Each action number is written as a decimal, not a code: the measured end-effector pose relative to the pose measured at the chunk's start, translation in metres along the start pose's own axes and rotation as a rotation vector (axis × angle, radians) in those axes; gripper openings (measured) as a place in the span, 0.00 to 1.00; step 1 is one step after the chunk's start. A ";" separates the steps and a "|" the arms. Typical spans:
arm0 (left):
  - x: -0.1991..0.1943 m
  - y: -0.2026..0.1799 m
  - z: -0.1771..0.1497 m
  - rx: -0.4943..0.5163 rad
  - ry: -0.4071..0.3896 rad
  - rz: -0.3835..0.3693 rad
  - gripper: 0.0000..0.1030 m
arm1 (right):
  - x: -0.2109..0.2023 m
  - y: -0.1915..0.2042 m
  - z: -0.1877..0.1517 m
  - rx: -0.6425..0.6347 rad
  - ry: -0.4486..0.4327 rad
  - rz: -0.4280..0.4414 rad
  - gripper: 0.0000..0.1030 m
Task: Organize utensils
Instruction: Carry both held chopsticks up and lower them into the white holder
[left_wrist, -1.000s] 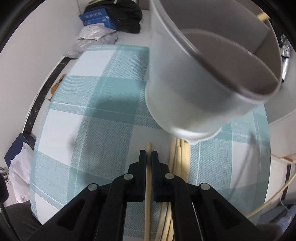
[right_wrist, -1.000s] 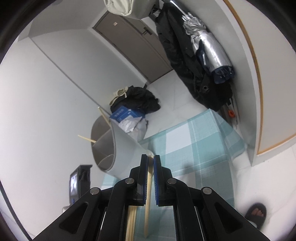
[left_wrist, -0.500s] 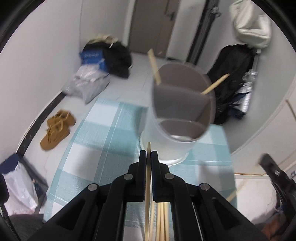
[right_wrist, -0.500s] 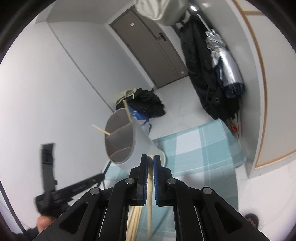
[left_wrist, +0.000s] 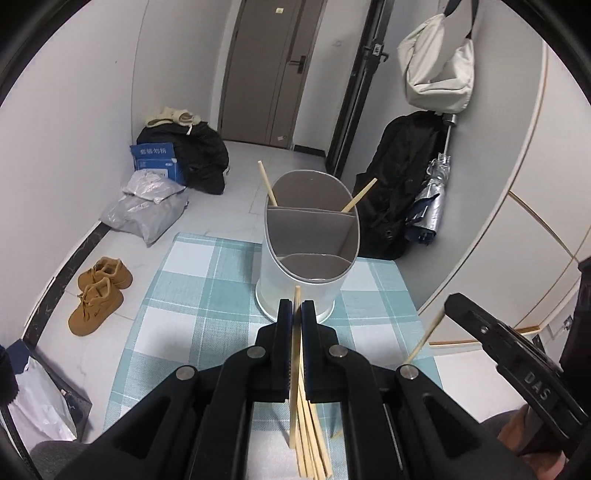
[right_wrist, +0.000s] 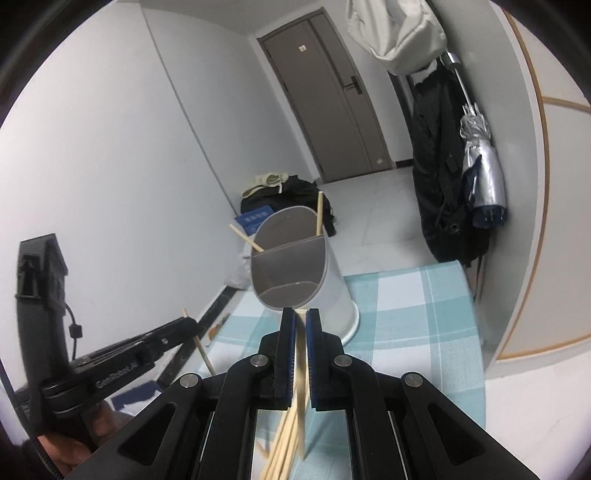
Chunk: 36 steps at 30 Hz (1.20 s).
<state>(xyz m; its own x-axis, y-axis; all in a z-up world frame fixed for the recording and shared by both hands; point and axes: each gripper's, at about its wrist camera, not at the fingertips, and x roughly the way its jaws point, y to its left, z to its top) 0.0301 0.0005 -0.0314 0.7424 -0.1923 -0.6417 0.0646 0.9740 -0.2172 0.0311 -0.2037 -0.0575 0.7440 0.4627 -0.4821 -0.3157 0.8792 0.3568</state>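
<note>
I hold one wooden chopstick (left_wrist: 294, 354) clamped in the left gripper (left_wrist: 296, 308) and another chopstick (right_wrist: 301, 373) pinched in the right gripper (right_wrist: 301, 317), both lifted above the checked tablecloth (left_wrist: 192, 295) and aimed toward the utensil holder (left_wrist: 308, 254). Each stick runs lengthwise between the closed pads with its tip poking just past them, a hold that, as I judge it, lets me tip the stick down into the holder's mouth.

The holder stands upright near the far edge of the cloth, a pale, smooth-walled plastic tub with an oval rim and a grey divider splitting it into compartments. Two chopsticks (left_wrist: 266, 186) already lean out of its far compartment, one to each side; the near compartment looks empty.

Beneath the grippers a loose bundle of chopsticks (left_wrist: 312, 443) lies on the cloth, slim, straight and light tan, fanned slightly at one end. They remain to be sorted, so I judge the job well short of done.

The cloth is woven, teal and white squares with a fine herringbone grain.
</note>
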 end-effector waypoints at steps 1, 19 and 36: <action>-0.002 0.000 -0.001 0.005 -0.003 -0.003 0.01 | -0.001 0.003 -0.001 -0.008 -0.002 -0.012 0.05; -0.027 0.009 0.016 -0.017 0.001 -0.068 0.00 | -0.014 0.049 0.013 -0.090 -0.053 -0.003 0.05; -0.032 -0.011 0.121 -0.016 -0.058 -0.144 0.00 | -0.020 0.060 0.110 -0.089 -0.130 0.087 0.05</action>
<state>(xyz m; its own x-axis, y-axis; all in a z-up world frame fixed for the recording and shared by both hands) 0.0862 0.0109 0.0809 0.7635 -0.3224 -0.5596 0.1632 0.9347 -0.3158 0.0618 -0.1723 0.0615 0.7796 0.5242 -0.3427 -0.4289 0.8456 0.3179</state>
